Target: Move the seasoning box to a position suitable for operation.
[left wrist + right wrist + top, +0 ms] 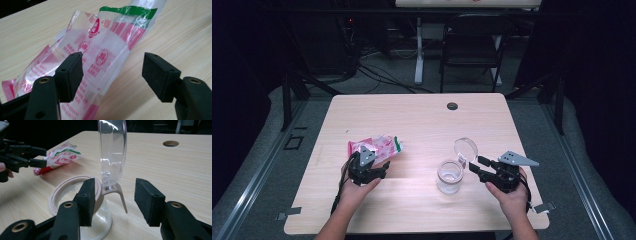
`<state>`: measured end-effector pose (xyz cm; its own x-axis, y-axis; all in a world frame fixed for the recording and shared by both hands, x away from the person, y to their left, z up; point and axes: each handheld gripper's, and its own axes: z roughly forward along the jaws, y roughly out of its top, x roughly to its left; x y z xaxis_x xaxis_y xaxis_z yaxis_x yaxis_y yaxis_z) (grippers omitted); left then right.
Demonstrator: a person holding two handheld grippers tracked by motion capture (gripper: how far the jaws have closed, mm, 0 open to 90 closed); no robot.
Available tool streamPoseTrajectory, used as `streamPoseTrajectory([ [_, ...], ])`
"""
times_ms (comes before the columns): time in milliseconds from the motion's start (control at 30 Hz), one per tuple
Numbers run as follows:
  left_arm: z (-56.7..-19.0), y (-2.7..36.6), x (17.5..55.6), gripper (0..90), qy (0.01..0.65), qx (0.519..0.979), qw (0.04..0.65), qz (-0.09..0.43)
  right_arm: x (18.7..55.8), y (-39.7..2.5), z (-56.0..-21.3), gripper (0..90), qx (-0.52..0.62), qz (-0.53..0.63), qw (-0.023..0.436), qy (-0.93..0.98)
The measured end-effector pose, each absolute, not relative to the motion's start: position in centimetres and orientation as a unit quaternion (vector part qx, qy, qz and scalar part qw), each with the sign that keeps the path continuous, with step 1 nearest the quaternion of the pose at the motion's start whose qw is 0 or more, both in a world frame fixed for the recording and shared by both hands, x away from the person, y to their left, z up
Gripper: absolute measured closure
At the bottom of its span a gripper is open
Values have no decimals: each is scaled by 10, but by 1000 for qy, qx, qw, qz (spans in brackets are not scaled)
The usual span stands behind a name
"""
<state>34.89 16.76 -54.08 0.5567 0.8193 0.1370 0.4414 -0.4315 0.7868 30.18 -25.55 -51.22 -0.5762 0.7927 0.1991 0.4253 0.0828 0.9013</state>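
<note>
My left gripper (112, 75) has its jaws apart, with the bag (100, 50) lying between them: the left pad touches or overlaps the film, the right pad stands clear of it over bare table (180, 32). My right gripper (113, 200) is also spread, and the jar's (75, 202) hinge tab and the foot of its raised lid (112, 150) sit in the gap, touched by neither pad as far as I can tell.

From the high view, the bag (374, 148) lies flat on the left part of the table, just ahead of my left gripper (379, 167), and the jar (449, 176) stands upright right of centre, lid (466, 149) flipped up, with my right gripper (477, 165) just beside it.

I judge the risks as follows. The bag is thin, slick and crinkled; if I close on a single loose fold, it may slide out or I may lift only one layer and let the contents shift. I cannot tell whether it is sealed or what it holds, so tipping it could spill. The jar looks light and clear, and its open lid makes it top-heavy toward me; a nudge from my left pad against the rim could push it over or skid it away. Closing on the hinge could snap the lid shut or twist the jar round. Bag and jar are well apart, so a carry across open table gives the film time to slip.
</note>
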Motion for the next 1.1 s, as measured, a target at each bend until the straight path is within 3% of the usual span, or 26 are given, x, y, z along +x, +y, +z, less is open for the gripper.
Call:
streamPoseTrajectory([
  [400, -554, 151, 374, 425, 395, 817, 311, 280, 283, -268, -513, 511, 439, 520, 192, 707],
  [667, -560, 153, 386, 559, 418, 807, 304, 284, 276, -274, -513, 509, 448, 511, 202, 705],
  [967, -558, 166, 394, 769, 440, 801, 310, 262, 274, -276, -514, 511, 451, 514, 201, 701],
  [1100, -556, 170, 395, 816, 450, 797, 314, 253, 274, -276, -514, 513, 453, 511, 200, 703],
])
